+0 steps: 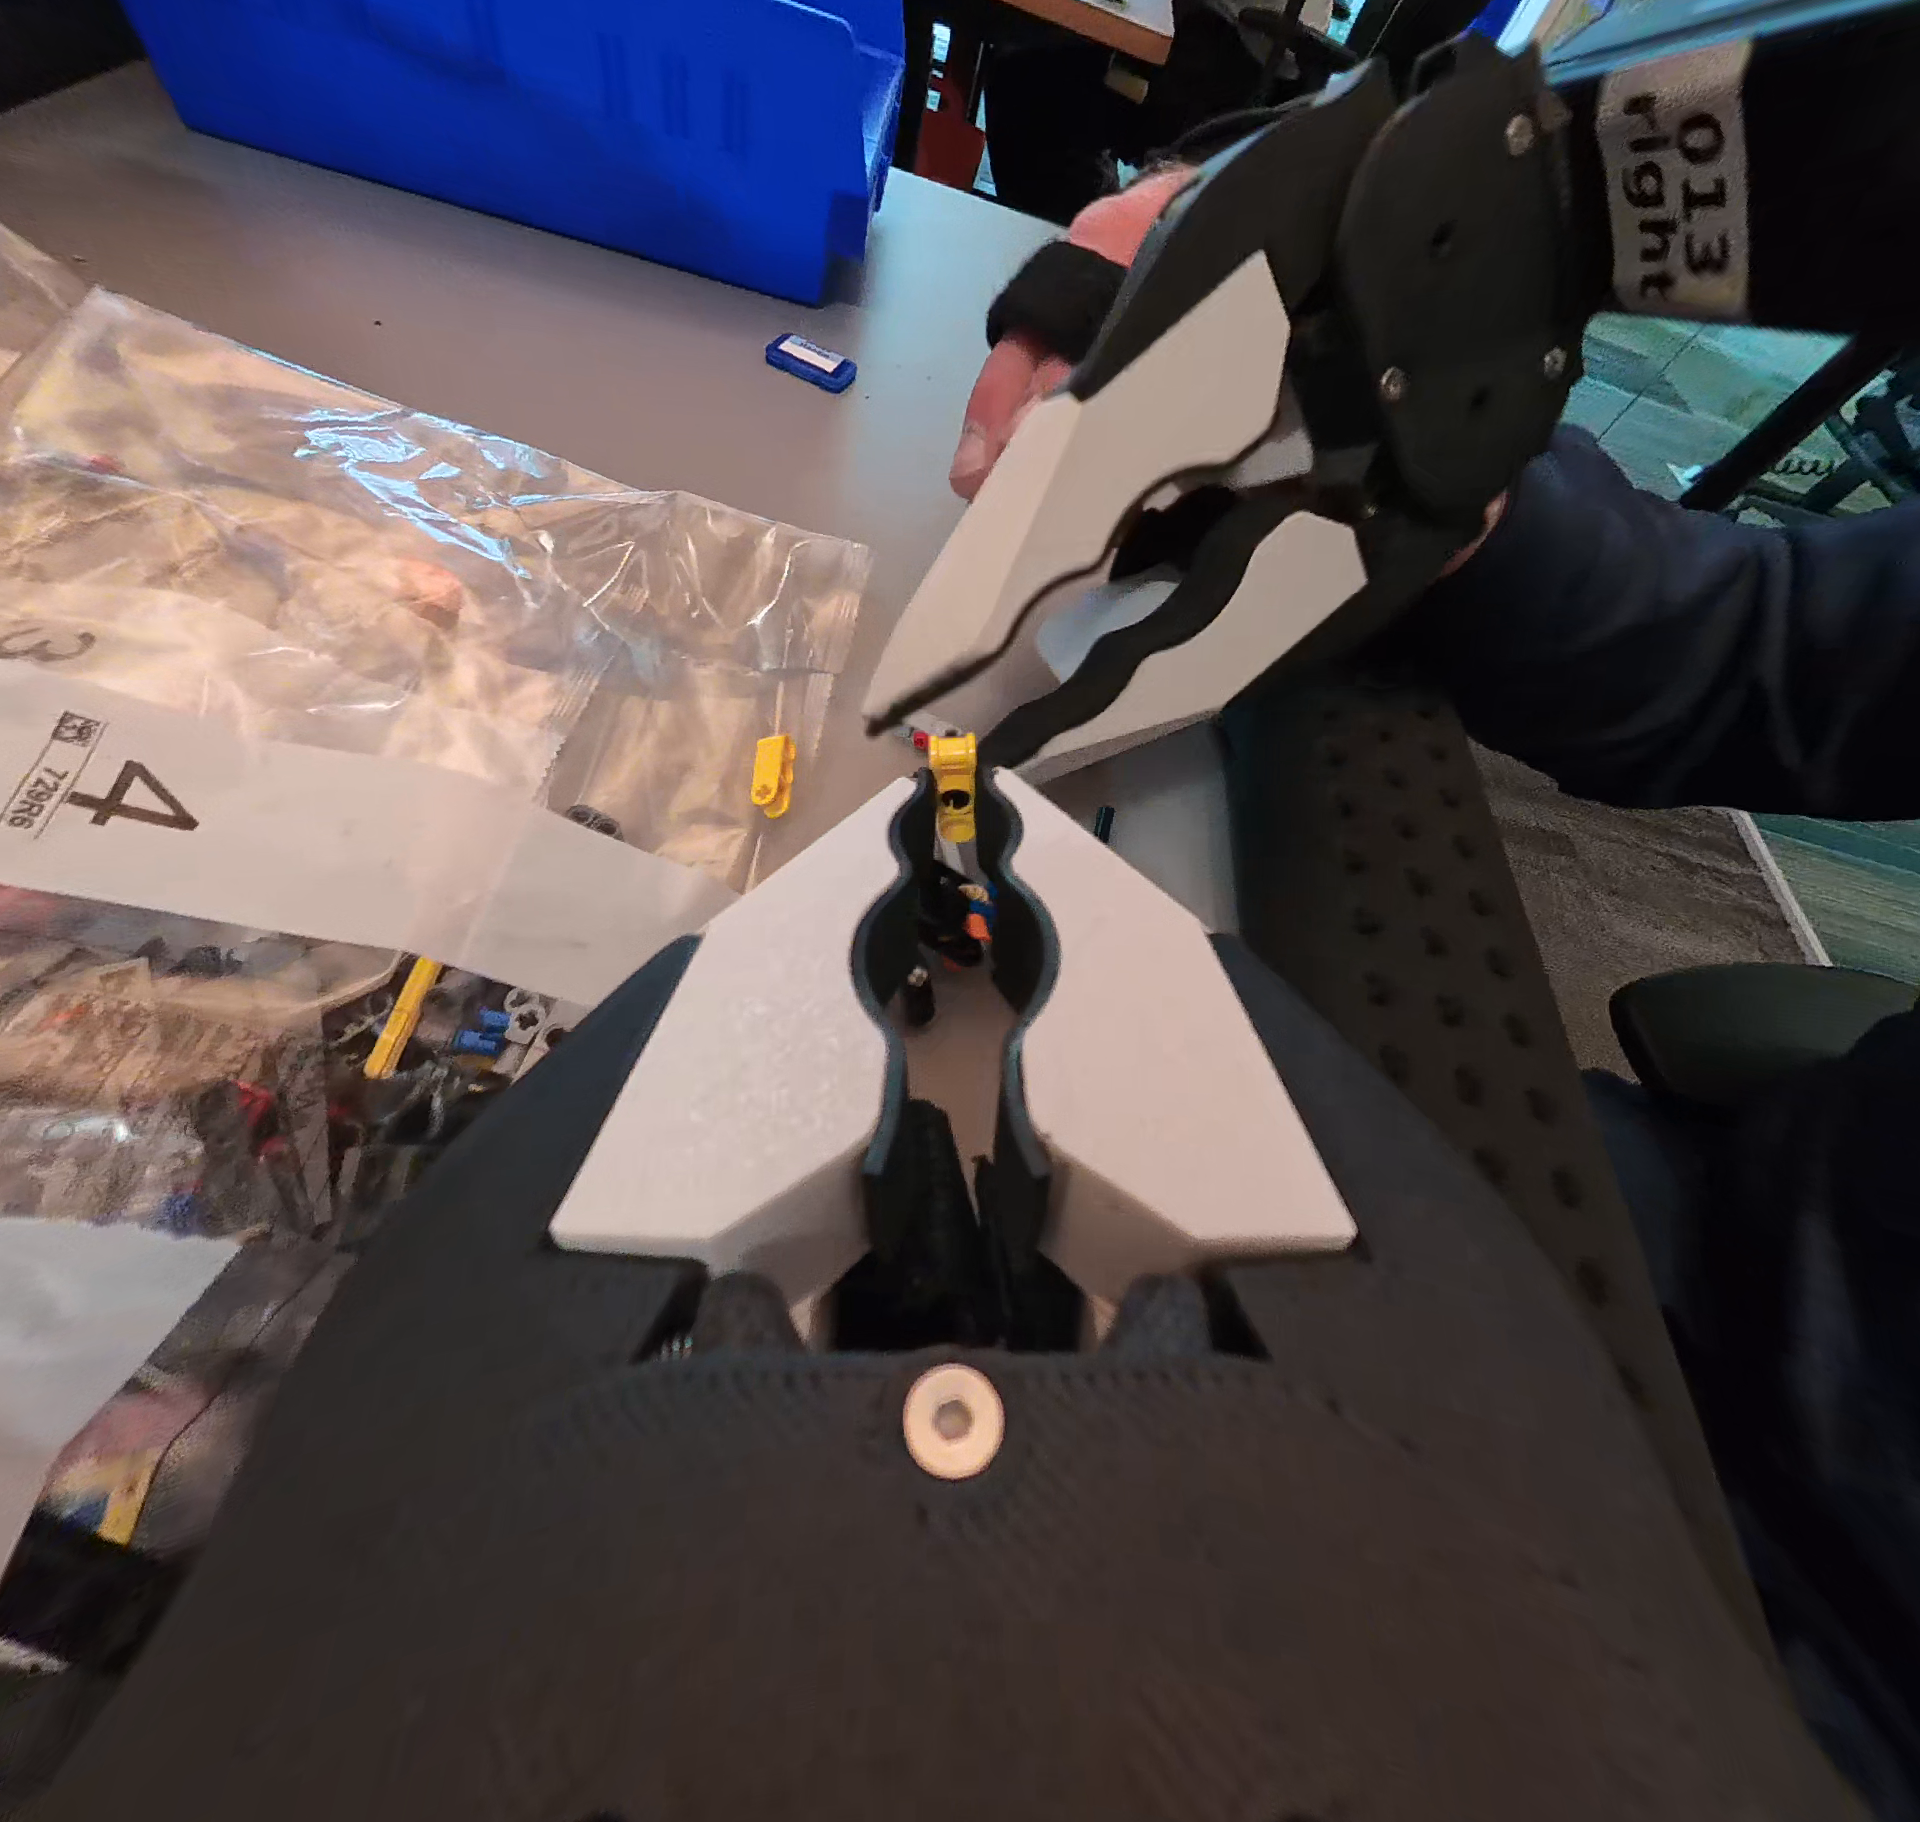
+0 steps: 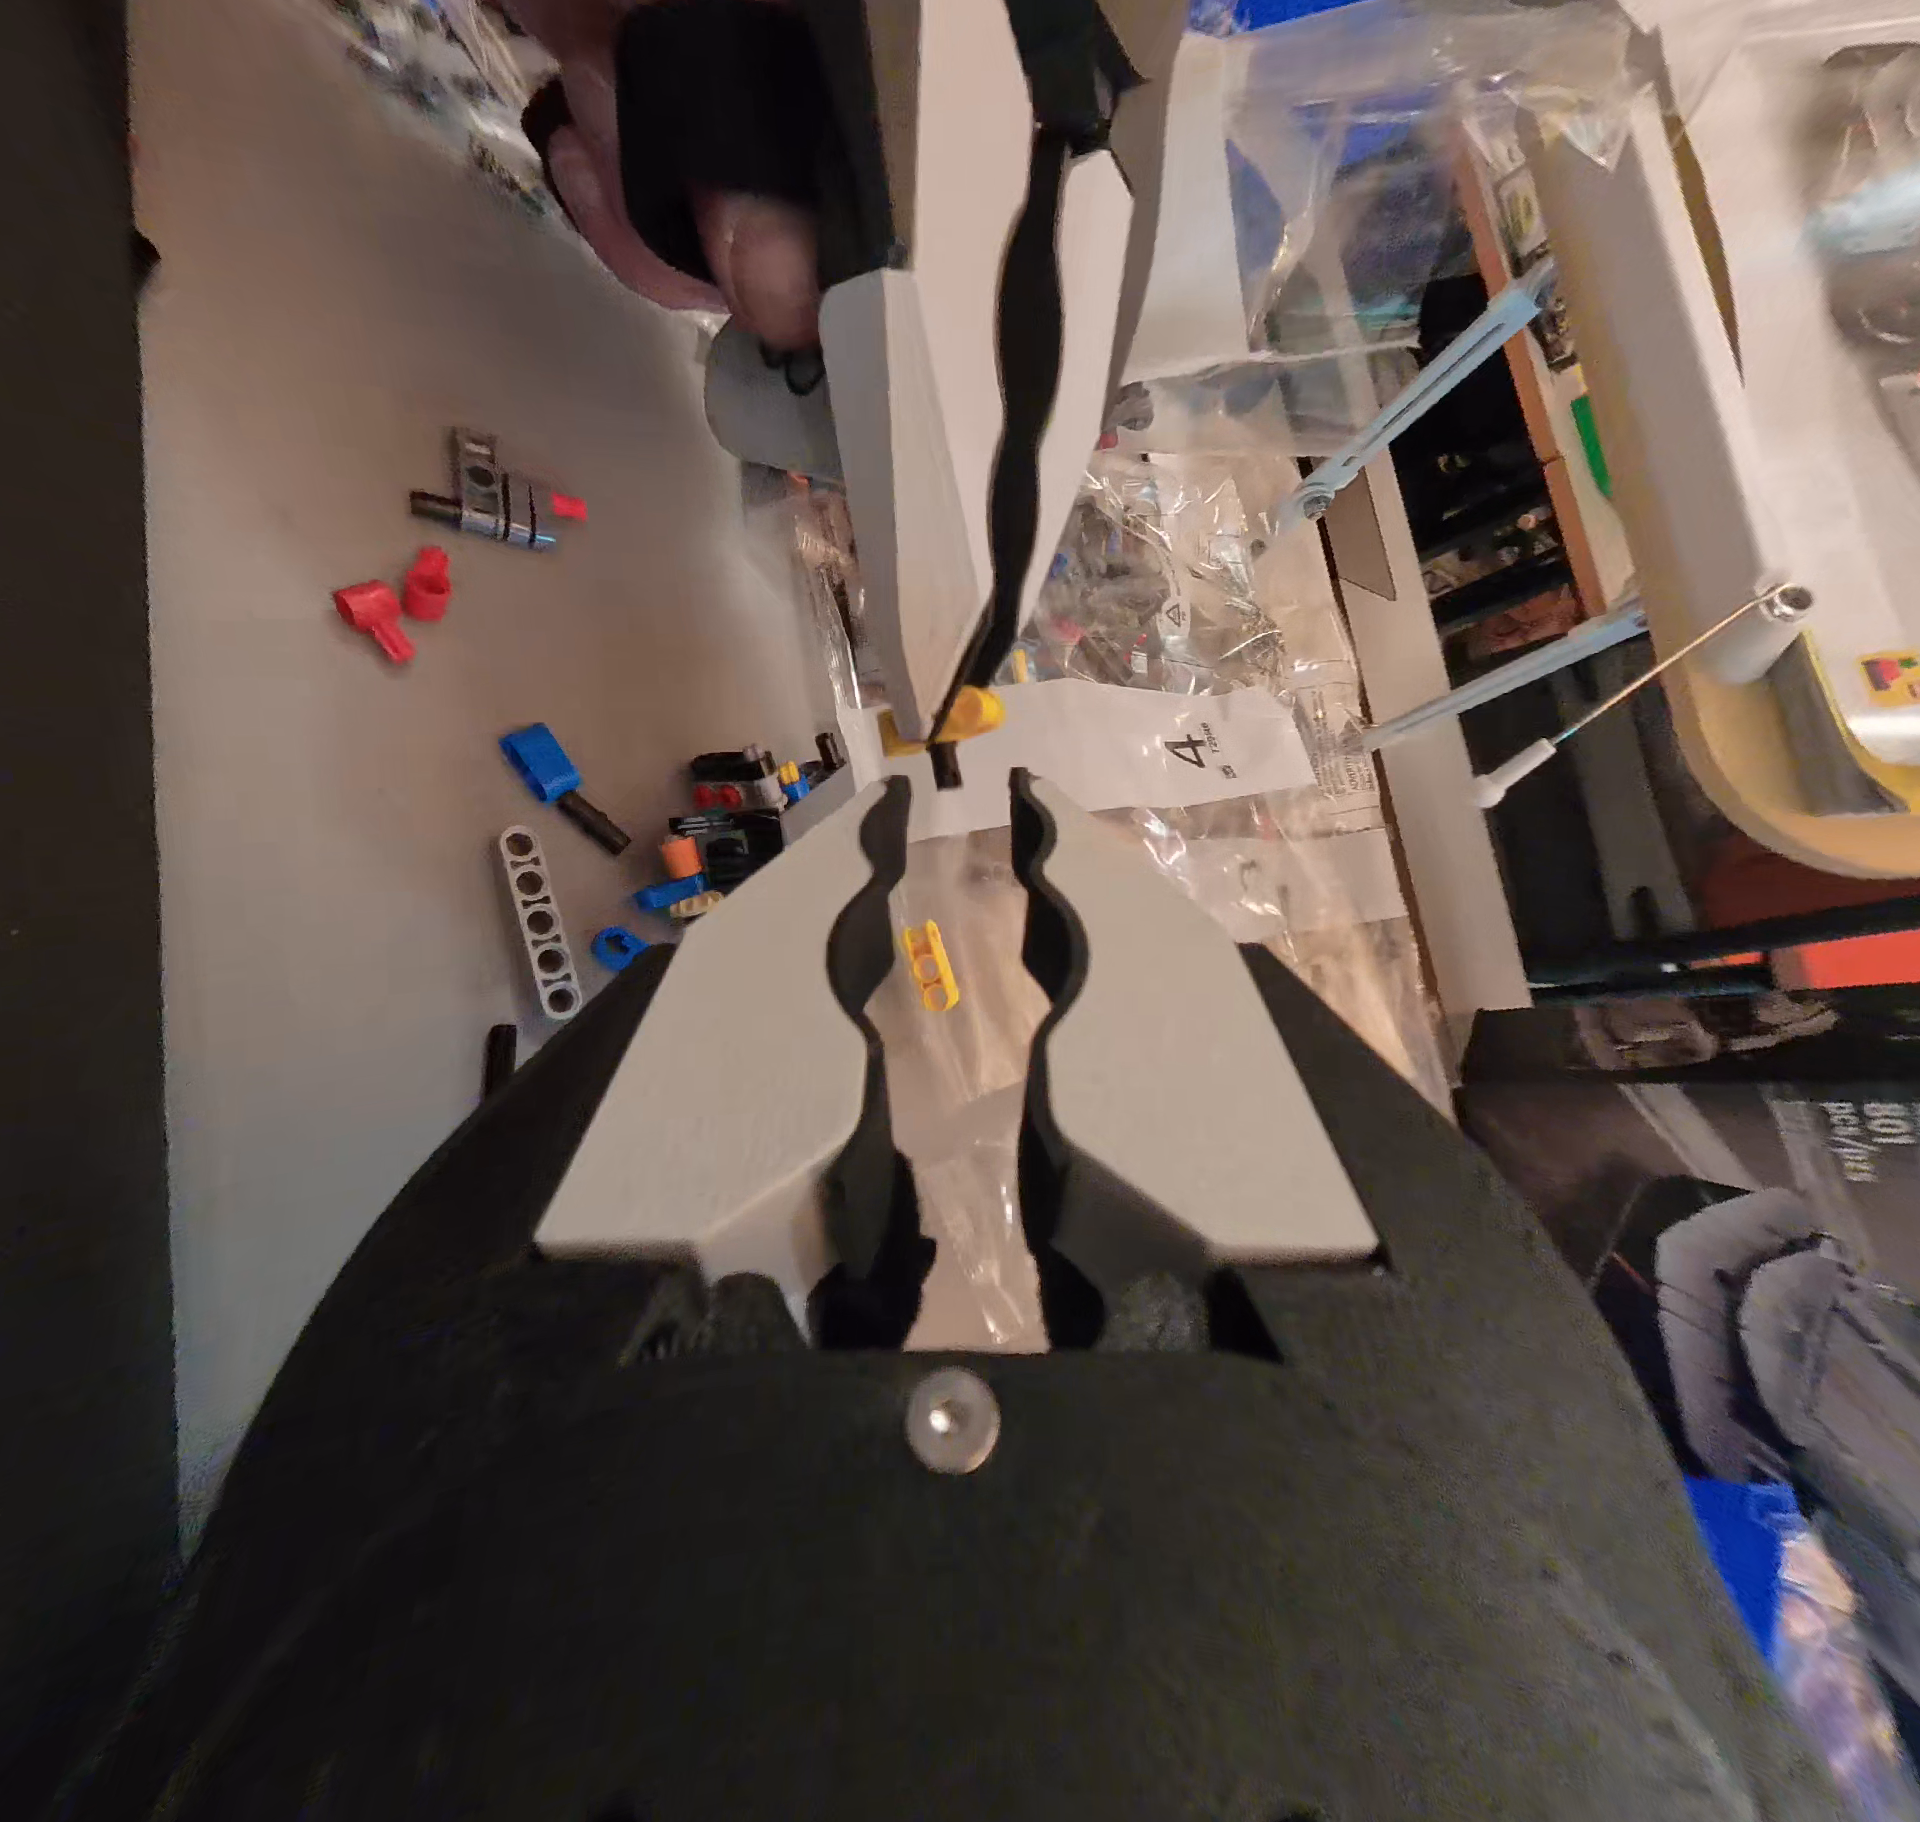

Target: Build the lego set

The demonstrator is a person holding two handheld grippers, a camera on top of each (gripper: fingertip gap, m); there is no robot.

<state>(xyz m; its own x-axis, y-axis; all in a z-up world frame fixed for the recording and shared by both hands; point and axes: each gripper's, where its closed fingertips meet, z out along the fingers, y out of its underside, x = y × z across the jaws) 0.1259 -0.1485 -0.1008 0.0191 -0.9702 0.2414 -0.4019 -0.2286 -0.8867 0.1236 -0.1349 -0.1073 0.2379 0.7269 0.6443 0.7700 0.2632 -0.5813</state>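
My left gripper [image 1: 954, 783] is shut on a small yellow lego connector [image 1: 953, 785] and holds it above the table. In the right wrist view the left gripper [image 2: 940, 723] comes down from the top with the yellow connector [image 2: 975, 710] at its tips, and a black pin [image 2: 945, 766] sticks out of the connector. My right gripper [image 2: 961, 783] is open and empty, its tips on either side of the pin and just short of it. In the left wrist view the right gripper [image 1: 935, 738] reaches in from the upper right, tip to tip with the left one.
Clear bags of parts [image 1: 416, 546] cover the left of the grey table [image 1: 623, 338], with a loose yellow piece [image 1: 772, 773]. A blue bin [image 1: 520, 58] stands at the back. Red pieces [image 2: 390, 598], a blue piece [image 2: 540, 759], a grey beam [image 2: 540, 920] and a small assembly [image 2: 727, 816] lie loose. My two grippers' fingertips are within a few centimetres of each other.
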